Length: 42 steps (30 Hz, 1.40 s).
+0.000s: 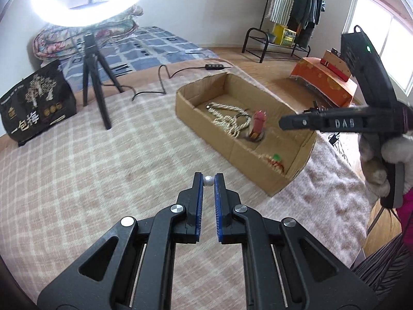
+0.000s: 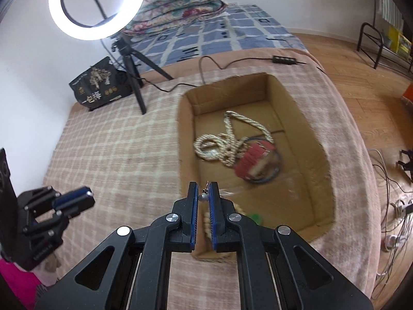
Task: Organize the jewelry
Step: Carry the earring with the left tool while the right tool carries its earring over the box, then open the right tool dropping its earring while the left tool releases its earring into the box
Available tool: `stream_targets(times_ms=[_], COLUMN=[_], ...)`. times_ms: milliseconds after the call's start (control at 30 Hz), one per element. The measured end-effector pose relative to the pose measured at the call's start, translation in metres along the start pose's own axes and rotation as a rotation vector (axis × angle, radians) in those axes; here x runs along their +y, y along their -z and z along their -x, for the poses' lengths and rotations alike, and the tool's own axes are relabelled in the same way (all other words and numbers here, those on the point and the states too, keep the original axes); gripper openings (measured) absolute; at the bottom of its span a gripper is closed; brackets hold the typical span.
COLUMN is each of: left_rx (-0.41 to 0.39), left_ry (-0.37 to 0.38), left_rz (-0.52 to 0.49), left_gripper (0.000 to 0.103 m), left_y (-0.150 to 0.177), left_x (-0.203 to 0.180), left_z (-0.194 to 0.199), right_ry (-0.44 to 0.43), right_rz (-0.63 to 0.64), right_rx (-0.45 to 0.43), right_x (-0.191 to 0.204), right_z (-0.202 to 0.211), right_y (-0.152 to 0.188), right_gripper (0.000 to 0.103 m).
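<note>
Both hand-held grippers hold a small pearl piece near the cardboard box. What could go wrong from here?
1. The left hand-held gripper pinches the small round white pearl only at its fingertips; it could slip out onto the pink checked blanket.
2. The right hand-held gripper holds a small pearl earring with a thin hook over the near wall of the open brown cardboard box; released early, it may land outside.

Pearl earring pinched aloft; rope necklace in box.
</note>
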<state>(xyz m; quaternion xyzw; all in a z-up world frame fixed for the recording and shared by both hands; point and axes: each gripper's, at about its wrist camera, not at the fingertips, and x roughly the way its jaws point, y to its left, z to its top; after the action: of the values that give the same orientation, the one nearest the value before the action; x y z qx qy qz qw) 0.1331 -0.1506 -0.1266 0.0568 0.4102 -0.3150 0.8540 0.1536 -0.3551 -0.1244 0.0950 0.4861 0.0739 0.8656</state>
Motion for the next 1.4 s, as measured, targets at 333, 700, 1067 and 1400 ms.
stream_targets(times_ms=[333, 700, 1067, 1400], left_rx=[-0.013, 0.013, 0.026, 0.022], left_ry=[0.034, 0.027, 0.008, -0.018], left_rz=[-0.036, -0.036, -0.039, -0.033], left_gripper=[0.007, 0.007, 0.007, 0.014], left_y=[-0.048, -0.075, -0.082, -0.087], left_x=[-0.042, -0.065, -0.07, -0.064], left_z=[-0.041, -0.083, -0.094, -0.094], right_ry=[0.074, 0.079, 0.083, 0.106], right_rz=[-0.02, -0.038, -0.028, -0.003], right_rx=[-0.001, 0.015, 0.013, 0.007], right_x=[-0.041, -0.062, -0.067, -0.064], right_z=[0.008, 0.005, 0.003, 0.003], right_y=[0.011, 0.019, 0.02, 0.02], right_gripper=[0.007, 0.007, 0.007, 0.034])
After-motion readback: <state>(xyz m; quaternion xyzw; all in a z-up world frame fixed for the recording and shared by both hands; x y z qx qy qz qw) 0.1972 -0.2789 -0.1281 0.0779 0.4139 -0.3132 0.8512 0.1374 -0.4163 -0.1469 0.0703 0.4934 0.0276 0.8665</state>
